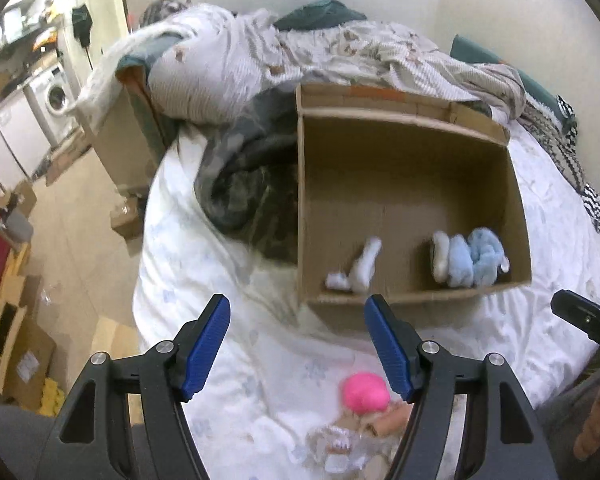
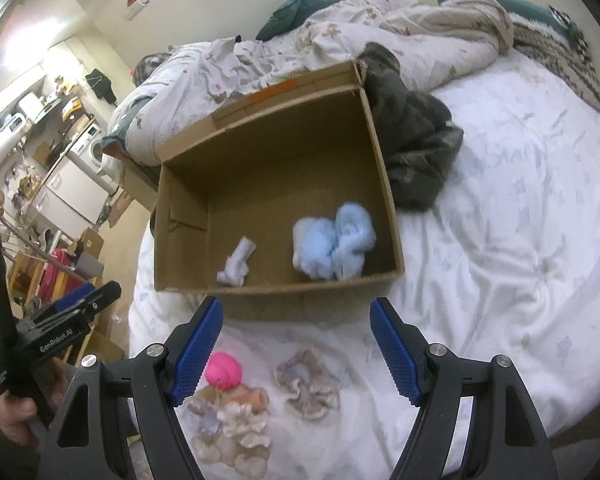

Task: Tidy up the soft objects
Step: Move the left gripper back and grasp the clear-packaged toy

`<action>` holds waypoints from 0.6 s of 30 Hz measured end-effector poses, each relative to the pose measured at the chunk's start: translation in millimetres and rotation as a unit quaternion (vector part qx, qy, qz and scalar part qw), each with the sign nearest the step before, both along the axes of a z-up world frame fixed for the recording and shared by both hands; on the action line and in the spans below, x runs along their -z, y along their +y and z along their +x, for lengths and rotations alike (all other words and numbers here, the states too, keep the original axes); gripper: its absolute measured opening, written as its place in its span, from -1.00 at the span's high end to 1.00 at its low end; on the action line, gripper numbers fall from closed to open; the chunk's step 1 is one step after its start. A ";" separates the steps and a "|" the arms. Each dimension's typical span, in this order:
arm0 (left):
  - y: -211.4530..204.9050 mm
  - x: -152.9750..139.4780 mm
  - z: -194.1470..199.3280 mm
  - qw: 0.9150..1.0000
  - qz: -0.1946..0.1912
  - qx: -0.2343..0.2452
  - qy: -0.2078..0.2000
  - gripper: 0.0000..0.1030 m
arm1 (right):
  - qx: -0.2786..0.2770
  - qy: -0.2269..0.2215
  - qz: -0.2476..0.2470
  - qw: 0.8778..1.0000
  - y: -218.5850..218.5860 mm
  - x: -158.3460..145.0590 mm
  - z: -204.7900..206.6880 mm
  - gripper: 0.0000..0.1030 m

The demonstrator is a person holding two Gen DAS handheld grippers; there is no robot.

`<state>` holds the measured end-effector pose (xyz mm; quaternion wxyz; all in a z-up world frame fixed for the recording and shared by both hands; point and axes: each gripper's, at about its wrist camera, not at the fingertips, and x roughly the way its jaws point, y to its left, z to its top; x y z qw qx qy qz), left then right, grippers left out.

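Cardboard makes up the open box (image 2: 380,184) that sits on the white bed (image 2: 500,216), its flaps folded out at the far side. Inside, against the near wall, lie a small white sock (image 2: 238,262) on the left and a fluffy blue bundle (image 2: 334,242) in the right corner; from the left wrist view a white piece shows pressed against the bundle's left side. A dark garment (image 2: 414,148) is heaped on the bed, touching the box's outer wall.

On the bed in front of the box lie a doll (image 2: 230,400) with a pink head and a frilled dress, and just beside it a ruffled scrunchie (image 2: 308,388), apart from the box.

Both tools hang above the bed's near part, pointing down towards the box. The left gripper (image 1: 298,346) has its blue pads spread fairly wide with nothing between them; the doll's pink head shows below, near the right pad. The right gripper (image 2: 296,348) stands wide too, empty, with doll and scrunchie seen through the gap. A hand (image 2: 14,420) holds the left tool's handle at the edge of the right view.
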<state>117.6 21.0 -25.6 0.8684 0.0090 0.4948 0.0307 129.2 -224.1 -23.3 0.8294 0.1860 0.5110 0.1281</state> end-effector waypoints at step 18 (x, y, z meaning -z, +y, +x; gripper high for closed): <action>-7.2 100.7 -34.0 0.965 -0.057 0.036 0.252 -0.29 | 0.001 0.081 -0.010 0.997 15.0 34.9 -1.4 -0.56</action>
